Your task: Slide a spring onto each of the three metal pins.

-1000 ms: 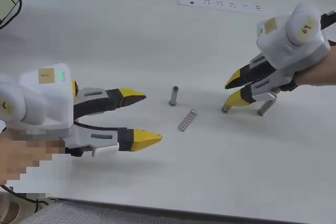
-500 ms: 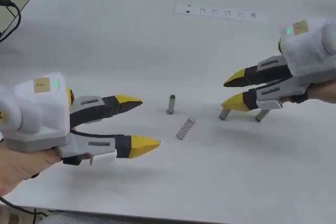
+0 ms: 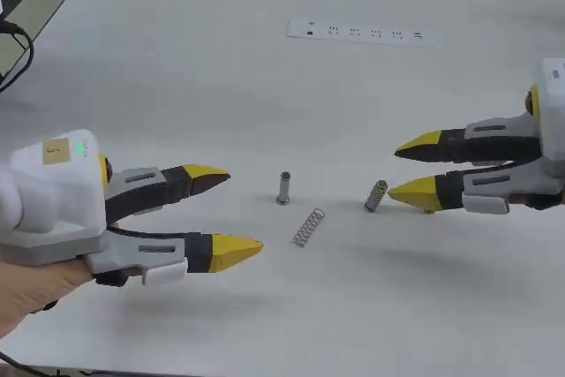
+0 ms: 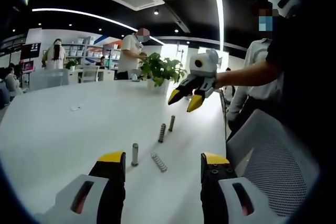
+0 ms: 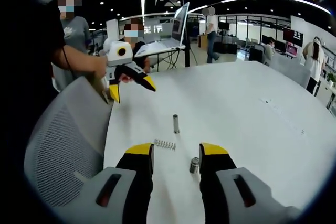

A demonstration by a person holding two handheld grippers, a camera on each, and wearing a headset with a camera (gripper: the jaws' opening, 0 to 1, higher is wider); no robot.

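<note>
A bare metal pin [image 3: 283, 188] stands upright mid-table, with a loose spring [image 3: 307, 227] lying just in front of it. To its right stands a pin wearing a spring [image 3: 376, 195], just off the lower fingertip of my right gripper [image 3: 399, 170], which is open and holds nothing. My left gripper [image 3: 231, 211] hovers open and empty left of the bare pin. The left gripper view looks past its own gripper [image 4: 163, 158] at the bare pin [image 4: 135, 154], the loose spring [image 4: 158, 161] and two sprung pins [image 4: 162, 132] [image 4: 171, 123]. In the right gripper view a sprung pin [image 5: 194, 164] stands low between the fingers.
A white power strip [image 3: 364, 33] lies at the far side of the white table [image 3: 177, 86]. A black cable [image 3: 18, 33] hangs at the left edge. A grey mesh chair [image 5: 63, 129] stands by the table, and people stand around the room.
My right gripper has drawn back to the right, away from the two sprung pins, uncovering one. The left gripper has sunk slightly. Pins and loose spring have not moved.
</note>
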